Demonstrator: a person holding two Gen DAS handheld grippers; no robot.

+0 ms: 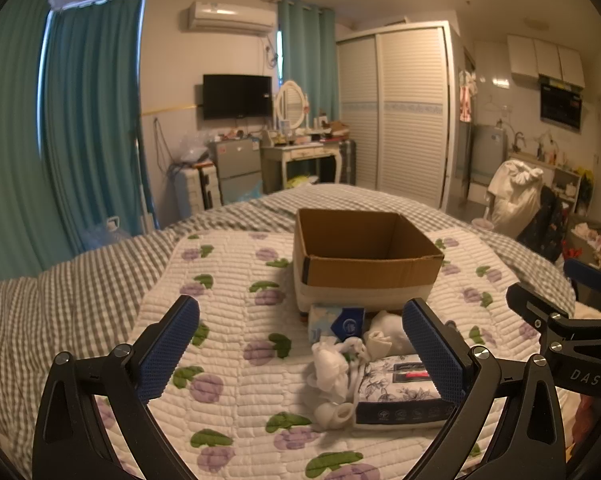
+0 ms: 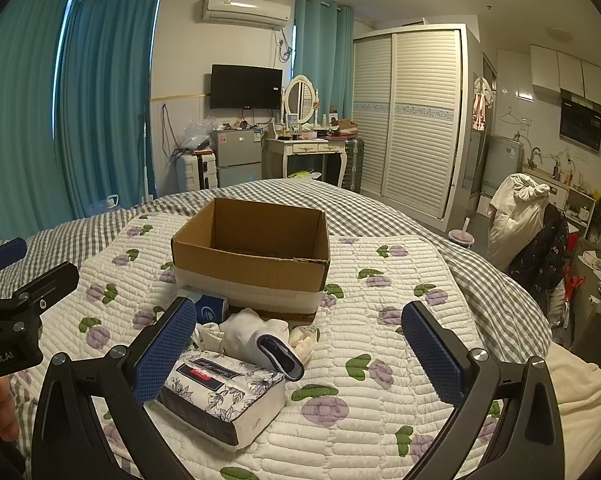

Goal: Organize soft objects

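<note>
On quilt (image 2: 380, 320) before cardboard box (image 2: 256, 256): tissue packs (image 2: 224, 396), socks (image 2: 260, 336). Your left gripper (image 1: 300, 356) and right gripper (image 2: 300, 356) both wide, holding nothing.

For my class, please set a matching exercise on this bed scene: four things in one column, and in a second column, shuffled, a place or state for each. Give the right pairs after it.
Things
1. cardboard box
2. floral tissue pack
3. blue tissue pack
4. left gripper

Places or states
A. nearest the cameras, in front of the white socks
B. wedged against the box's front wall
C. open, holding nothing
D. open-topped, standing on the quilt beyond the pile

Pairs: 1-D, 2-A, 3-B, 4-C
</note>
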